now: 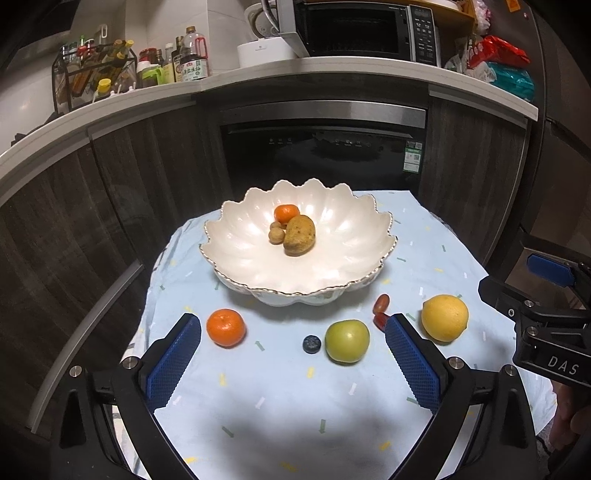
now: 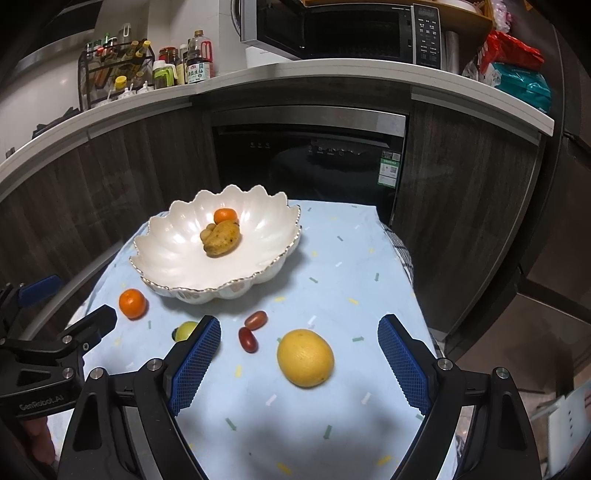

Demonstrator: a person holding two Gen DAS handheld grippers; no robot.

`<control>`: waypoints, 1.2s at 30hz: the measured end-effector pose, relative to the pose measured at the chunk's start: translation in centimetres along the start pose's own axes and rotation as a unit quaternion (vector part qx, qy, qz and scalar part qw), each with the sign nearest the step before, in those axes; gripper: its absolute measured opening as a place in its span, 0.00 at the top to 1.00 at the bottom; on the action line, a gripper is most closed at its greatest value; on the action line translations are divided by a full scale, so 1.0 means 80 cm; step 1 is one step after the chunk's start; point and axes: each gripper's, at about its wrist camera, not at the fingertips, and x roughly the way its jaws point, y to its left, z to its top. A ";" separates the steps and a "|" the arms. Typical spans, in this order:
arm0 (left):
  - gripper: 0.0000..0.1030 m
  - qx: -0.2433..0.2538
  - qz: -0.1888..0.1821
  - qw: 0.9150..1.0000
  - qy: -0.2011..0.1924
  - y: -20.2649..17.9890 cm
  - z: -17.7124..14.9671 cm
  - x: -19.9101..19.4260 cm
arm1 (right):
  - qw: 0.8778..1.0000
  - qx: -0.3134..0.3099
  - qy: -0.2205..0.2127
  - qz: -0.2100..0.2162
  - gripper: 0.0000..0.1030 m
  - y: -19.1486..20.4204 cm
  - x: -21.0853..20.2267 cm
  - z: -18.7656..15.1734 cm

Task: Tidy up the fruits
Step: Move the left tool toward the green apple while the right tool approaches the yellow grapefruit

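Observation:
A white scalloped bowl (image 1: 236, 254) (image 2: 166, 254) stands on the light blue cloth and holds a small orange (image 1: 286, 213), a brown-yellow fruit (image 1: 299, 235) and small round brown fruits (image 1: 276, 233). In front of it lie an orange (image 1: 225, 327) (image 2: 132, 303), a blueberry (image 1: 312, 344), a green apple (image 1: 347, 340), two red grape tomatoes (image 1: 381, 303) (image 2: 248, 339) and a yellow lemon (image 1: 444, 317) (image 2: 305, 357). My left gripper (image 1: 293, 328) is open, with the orange, blueberry and apple ahead between its blue pads. My right gripper (image 2: 299, 330) is open above the lemon.
The small table (image 2: 351, 258) stands before dark kitchen cabinets and a built-in oven (image 1: 325, 155). The counter above carries a bottle rack (image 1: 92, 74), a microwave (image 1: 362, 29) and bags (image 1: 506, 70). The cloth drops off at the table's left and right edges.

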 end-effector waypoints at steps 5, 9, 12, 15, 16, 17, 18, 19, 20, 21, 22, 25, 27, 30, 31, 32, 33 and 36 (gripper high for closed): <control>0.01 0.006 -0.004 1.000 0.005 -0.009 -0.004 0.007 | 1.000 0.002 0.005 -0.003 0.15 -0.008 0.006 -0.006; 0.01 0.009 -0.006 1.000 0.006 -0.014 -0.006 0.012 | 1.000 0.006 0.010 -0.004 0.15 -0.014 0.012 -0.009; 0.01 0.010 -0.007 1.000 0.007 -0.018 -0.008 0.016 | 1.000 0.005 0.012 -0.006 0.15 -0.016 0.016 -0.011; 0.01 0.012 -0.008 1.000 0.011 -0.021 -0.010 0.021 | 1.000 0.003 0.014 -0.006 0.15 -0.017 0.021 -0.014; 0.01 0.012 -0.008 1.000 0.012 -0.023 -0.011 0.024 | 1.000 0.002 0.015 -0.005 0.15 -0.018 0.023 -0.015; 0.01 0.013 -0.006 1.000 0.011 -0.024 -0.012 0.026 | 1.000 -0.001 0.016 -0.004 0.15 -0.018 0.026 -0.016; 0.01 0.016 -0.003 1.000 0.010 -0.026 -0.013 0.028 | 1.000 -0.003 0.017 -0.002 0.15 -0.018 0.027 -0.017; 0.01 0.020 -0.002 1.000 0.010 -0.028 -0.014 0.030 | 1.000 -0.005 0.018 0.000 0.15 -0.018 0.029 -0.018; 0.01 0.021 -0.003 1.000 0.010 -0.029 -0.015 0.031 | 1.000 -0.007 0.019 0.001 0.15 -0.018 0.032 -0.019; 0.01 0.021 -0.003 1.000 0.010 -0.030 -0.016 0.034 | 1.000 -0.008 0.020 0.003 0.15 -0.019 0.033 -0.020; 0.01 0.022 -0.003 1.000 0.010 -0.031 -0.016 0.036 | 1.000 -0.010 0.021 0.005 0.15 -0.019 0.035 -0.021; 0.02 0.024 -0.002 1.000 0.013 -0.033 -0.018 0.045 | 1.000 -0.012 0.025 0.007 0.15 -0.020 0.044 -0.024; 0.02 0.025 -0.003 1.000 0.015 -0.034 -0.019 0.051 | 0.999 -0.013 0.029 0.008 0.15 -0.020 0.050 -0.026; 0.02 0.027 -0.003 0.999 0.018 -0.037 -0.021 0.062 | 0.999 -0.016 0.034 0.012 0.15 -0.021 0.060 -0.028; 0.04 0.028 -0.004 0.999 0.020 -0.038 -0.022 0.065 | 0.999 -0.018 0.036 0.013 0.15 -0.021 0.063 -0.029; 0.04 0.029 -0.004 0.999 0.021 -0.039 -0.023 0.068 | 0.999 -0.020 0.037 0.014 0.15 -0.021 0.065 -0.029; 0.06 0.031 -0.003 0.999 0.024 -0.040 -0.024 0.072 | 0.999 -0.022 0.039 0.016 0.15 -0.021 0.069 -0.030; 0.09 0.036 -0.007 0.999 0.028 -0.044 -0.026 0.081 | 0.999 -0.026 0.042 0.021 0.15 -0.022 0.075 -0.032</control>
